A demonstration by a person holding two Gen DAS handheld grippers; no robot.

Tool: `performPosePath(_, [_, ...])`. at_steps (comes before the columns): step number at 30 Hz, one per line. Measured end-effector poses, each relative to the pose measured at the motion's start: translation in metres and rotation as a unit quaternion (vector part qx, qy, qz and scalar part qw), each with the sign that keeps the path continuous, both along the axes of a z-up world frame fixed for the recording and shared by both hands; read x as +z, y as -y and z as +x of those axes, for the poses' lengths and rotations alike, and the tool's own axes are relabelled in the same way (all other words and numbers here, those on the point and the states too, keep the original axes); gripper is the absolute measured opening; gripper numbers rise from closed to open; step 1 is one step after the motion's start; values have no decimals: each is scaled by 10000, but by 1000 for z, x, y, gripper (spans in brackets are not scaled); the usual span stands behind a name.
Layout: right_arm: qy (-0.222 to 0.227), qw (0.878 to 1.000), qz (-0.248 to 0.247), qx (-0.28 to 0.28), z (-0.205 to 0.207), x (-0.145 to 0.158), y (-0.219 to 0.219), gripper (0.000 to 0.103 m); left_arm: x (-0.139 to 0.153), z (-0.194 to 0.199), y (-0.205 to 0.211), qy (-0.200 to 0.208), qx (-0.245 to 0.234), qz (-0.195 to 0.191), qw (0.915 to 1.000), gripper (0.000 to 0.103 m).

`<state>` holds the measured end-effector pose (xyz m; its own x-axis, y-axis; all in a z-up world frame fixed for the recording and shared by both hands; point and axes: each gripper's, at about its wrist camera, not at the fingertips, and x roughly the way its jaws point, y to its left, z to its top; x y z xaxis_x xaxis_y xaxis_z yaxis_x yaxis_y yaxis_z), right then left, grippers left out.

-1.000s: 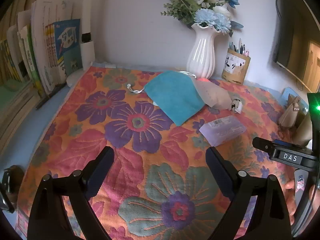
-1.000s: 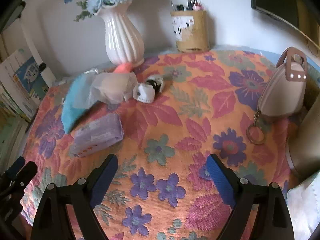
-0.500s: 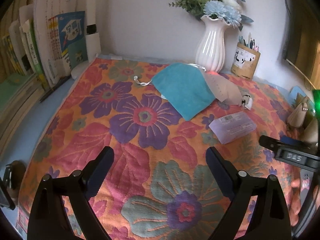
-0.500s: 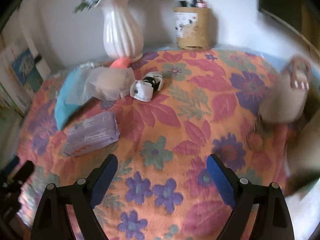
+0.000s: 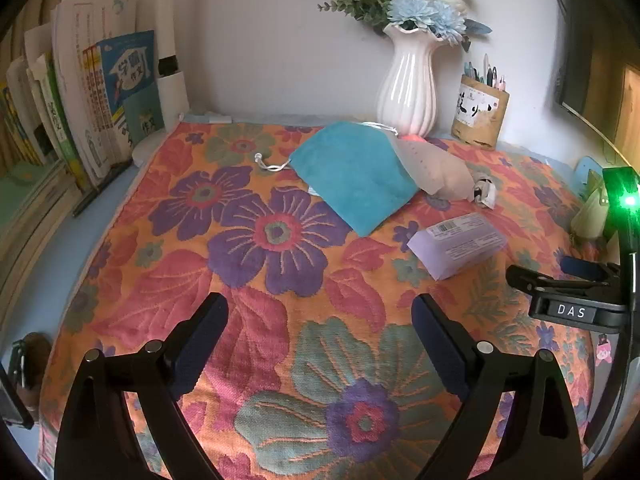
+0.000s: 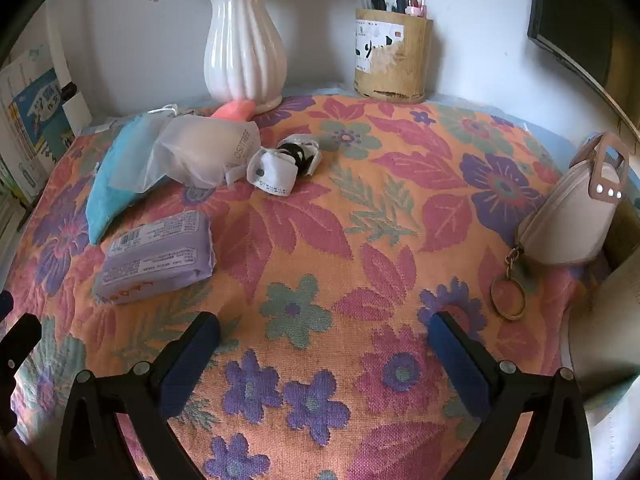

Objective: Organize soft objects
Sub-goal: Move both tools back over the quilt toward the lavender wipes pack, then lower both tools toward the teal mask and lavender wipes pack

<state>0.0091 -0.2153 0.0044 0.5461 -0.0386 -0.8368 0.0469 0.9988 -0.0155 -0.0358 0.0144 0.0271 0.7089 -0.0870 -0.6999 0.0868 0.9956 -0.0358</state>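
Observation:
A teal drawstring pouch (image 5: 354, 174) lies on the floral cloth near the vase, also in the right wrist view (image 6: 110, 178). A translucent white bag (image 5: 434, 170) (image 6: 198, 152) overlaps its right end. A lilac tissue pack (image 5: 460, 242) (image 6: 156, 256) lies in front of them. A small white and black bundle (image 5: 485, 192) (image 6: 282, 166) sits beside the bag. My left gripper (image 5: 320, 320) is open and empty above the cloth. My right gripper (image 6: 324, 340) is open and empty; it shows at the right of the left wrist view (image 5: 568, 300).
A white vase (image 5: 408, 84) (image 6: 244, 44) with blue flowers and a pen holder (image 5: 480, 116) (image 6: 392, 60) stand at the back wall. Books (image 5: 92, 96) line the left. A beige purse (image 6: 572, 216) with a key ring stands at the right edge.
Both grippers have shifted over the cloth; the right wrist view now sits closer to the tissue pack and bundle. Nothing was grasped and the objects have not moved.

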Motion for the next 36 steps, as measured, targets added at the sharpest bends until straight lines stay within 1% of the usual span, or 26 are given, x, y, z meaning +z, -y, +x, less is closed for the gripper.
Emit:
performPosePath(8, [-3,10000,-1,-2,1,1,0,103,-2,4,-1,-90,154,95,9998,93])
performPosePath(15, [-5,10000,-3,-3,2,1,0,103,-6,7,4,-220,104,267,9993,93])
performPosePath(19, [-5,10000,-3,-3,2,1,1,103,-6,6,6,-203,57,331,9992,93])
performPosePath(36, [-6,10000,-9,-7,2,1,0,103,-4,5,1,-129,22,87,9999,93])
